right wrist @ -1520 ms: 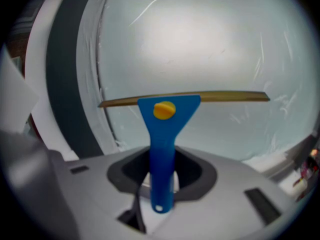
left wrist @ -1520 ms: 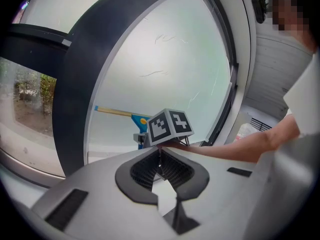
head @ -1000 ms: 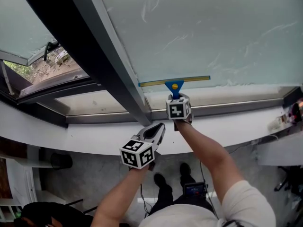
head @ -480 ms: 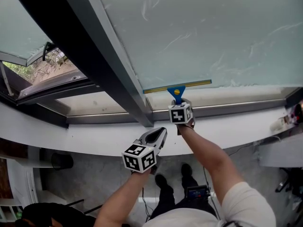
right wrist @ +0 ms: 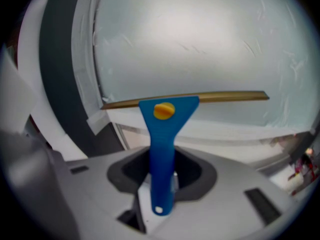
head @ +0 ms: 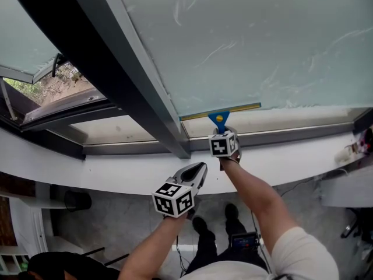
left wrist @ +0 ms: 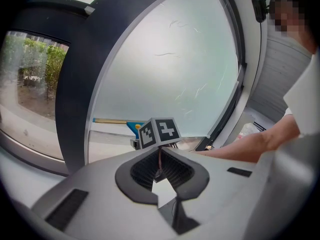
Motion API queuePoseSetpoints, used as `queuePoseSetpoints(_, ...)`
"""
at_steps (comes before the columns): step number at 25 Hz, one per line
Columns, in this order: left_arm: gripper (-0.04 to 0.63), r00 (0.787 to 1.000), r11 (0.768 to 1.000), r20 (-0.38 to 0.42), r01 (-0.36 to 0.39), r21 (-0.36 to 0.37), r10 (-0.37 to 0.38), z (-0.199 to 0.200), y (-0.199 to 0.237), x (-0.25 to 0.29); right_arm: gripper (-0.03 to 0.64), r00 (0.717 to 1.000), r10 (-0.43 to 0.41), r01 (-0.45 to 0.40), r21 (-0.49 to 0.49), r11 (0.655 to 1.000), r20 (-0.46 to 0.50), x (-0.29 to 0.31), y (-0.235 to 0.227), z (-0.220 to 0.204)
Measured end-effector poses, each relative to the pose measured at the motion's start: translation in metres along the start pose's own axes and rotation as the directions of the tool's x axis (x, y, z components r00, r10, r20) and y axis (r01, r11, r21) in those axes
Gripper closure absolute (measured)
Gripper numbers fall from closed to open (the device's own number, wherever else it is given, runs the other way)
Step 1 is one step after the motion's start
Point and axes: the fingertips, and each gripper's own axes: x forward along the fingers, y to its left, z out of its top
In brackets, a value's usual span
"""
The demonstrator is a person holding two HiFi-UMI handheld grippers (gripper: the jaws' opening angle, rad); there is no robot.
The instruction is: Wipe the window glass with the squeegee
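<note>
Head view: my right tongs [head: 220,132] are clamped on the blue squeegee [head: 219,119], whose blade lies across the bottom edge of the window glass [head: 262,39]. My left tongs [head: 196,169] hang at 7 o'clock from them, below the dark frame bar [head: 131,86].

Left gripper view: my left tongs [left wrist: 160,168] are closed together on nothing, and the squeegee [left wrist: 133,128] shows at 11 o'clock.

Right gripper view: the handle stands upright between my pads, with the blade at 12 o'clock, flat on the glass.

Everything is lit by soft daylight diffused through the window glass [head: 262,39], so shadows are kept faint. Both gripper views are warped hard at the edges, and the right one is noticeably blurred.
</note>
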Motion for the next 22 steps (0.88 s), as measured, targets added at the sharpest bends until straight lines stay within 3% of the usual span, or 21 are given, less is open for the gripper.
queuePoseSetpoints(12, 0.560, 1.000, 1.000, -0.019, 0.005, -0.010, -0.005, -0.015, 0.003, -0.004, 0.469, 0.999, -0.007, 0.008, 0.020, 1.000, -0.041, 0.003, -0.002, -0.027)
queuePoseSetpoints(22, 0.560, 0.998, 0.999, -0.016, 0.054, 0.005, -0.054, -0.010, -0.018, -0.007, 0.469, 0.999, 0.046, -0.045, 0.082, 0.996, -0.011, -0.039, -0.004, -0.033)
